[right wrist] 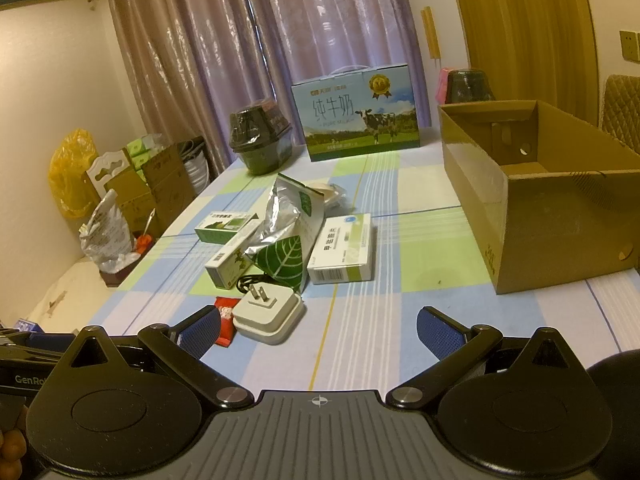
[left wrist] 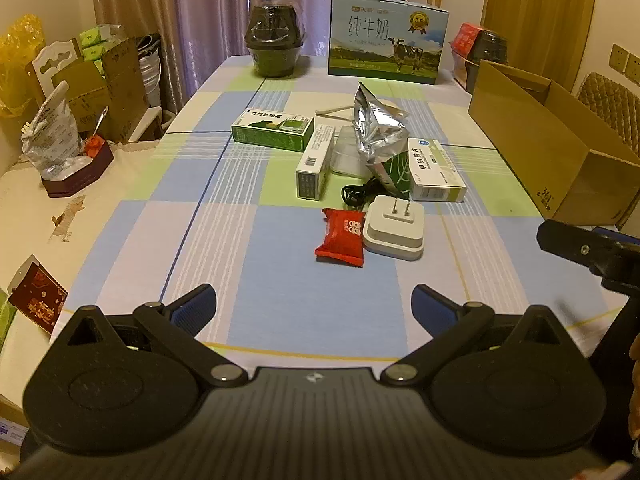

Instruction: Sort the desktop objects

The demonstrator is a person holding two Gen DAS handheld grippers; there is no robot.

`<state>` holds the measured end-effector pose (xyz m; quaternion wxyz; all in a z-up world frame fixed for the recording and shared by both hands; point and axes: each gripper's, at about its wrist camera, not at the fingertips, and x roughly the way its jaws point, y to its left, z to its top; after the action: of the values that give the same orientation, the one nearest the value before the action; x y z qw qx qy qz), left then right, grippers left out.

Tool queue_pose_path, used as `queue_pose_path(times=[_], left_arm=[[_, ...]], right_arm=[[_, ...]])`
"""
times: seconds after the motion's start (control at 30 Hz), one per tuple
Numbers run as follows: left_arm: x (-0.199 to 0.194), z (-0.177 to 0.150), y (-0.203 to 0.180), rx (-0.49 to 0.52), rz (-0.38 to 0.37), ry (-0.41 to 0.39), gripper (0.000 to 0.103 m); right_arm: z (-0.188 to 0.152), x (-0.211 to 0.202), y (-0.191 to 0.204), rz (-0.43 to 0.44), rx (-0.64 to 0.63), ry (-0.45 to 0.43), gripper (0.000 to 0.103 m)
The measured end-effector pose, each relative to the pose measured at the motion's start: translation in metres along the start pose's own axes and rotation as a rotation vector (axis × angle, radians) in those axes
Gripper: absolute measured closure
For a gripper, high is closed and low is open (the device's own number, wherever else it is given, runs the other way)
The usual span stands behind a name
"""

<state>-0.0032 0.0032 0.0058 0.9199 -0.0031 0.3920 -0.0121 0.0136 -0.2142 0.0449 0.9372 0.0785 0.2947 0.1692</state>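
The left gripper (left wrist: 314, 308) is held low over the near edge of the checked tablecloth (left wrist: 132, 232), its 2 blue-padded fingers (left wrist: 196, 306) spread wide apart with nothing between them. The right gripper (right wrist: 319, 330) is held likewise, fingers spread and empty; its dark body is also seen at the right margin of the left wrist view.

From left to right across the table, the following are recorded. A green box (left wrist: 273, 129) lies flat at the left of the cluster. Just beside it, a long white and green box (left wrist: 315, 164) lies lengthwise, touching a white round container (left wrist: 344, 154). A crumpled silver foil bag (left wrist: 374, 128) with a green leaf print stands over the middle of the cluster. A white and blue medicine box (left wrist: 436, 172) lies against the bag's right side. A black cable (left wrist: 356, 192) is coiled in front of the bag. Nearest the grippers, a red sweet wrapper (left wrist: 342, 236) lies touching the left side of a white plug adapter (left wrist: 394, 230), whose 2 prongs point upward.

At the far edge, a dark lidded pot (left wrist: 275, 40) and a milk carton case (left wrist: 386, 40) stand apart. An open cardboard box (right wrist: 536, 200) is placed at the right side of the table, well apart from the cluster; nothing is seen inside it.
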Motion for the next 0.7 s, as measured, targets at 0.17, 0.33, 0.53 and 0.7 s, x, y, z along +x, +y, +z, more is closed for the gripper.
queue_pose_path(times=[0.17, 0.33, 0.53, 0.7], left_arm=[[-0.0003, 0.0003, -0.0008, -0.002, -0.002, -0.001, 0.001], [-0.0001, 0.0005, -0.0009, -0.002, 0.0, -0.001, 0.001], [-0.0001, 0.0006, -0.0013, -0.003, 0.0, -0.001, 0.001], [-0.0003, 0.0017, -0.0011, -0.004, -0.003, 0.003, 0.001]], right_arm=[[-0.0026, -0.0011, -0.0004, 0.0, 0.001, -0.001, 0.002], [-0.0023, -0.0005, -0.0006, 0.001, 0.001, 0.0, 0.002], [-0.0026, 0.0, -0.0007, 0.001, 0.001, 0.0, 0.002], [-0.0029, 0.0004, -0.0009, 0.002, 0.002, 0.001, 0.002]])
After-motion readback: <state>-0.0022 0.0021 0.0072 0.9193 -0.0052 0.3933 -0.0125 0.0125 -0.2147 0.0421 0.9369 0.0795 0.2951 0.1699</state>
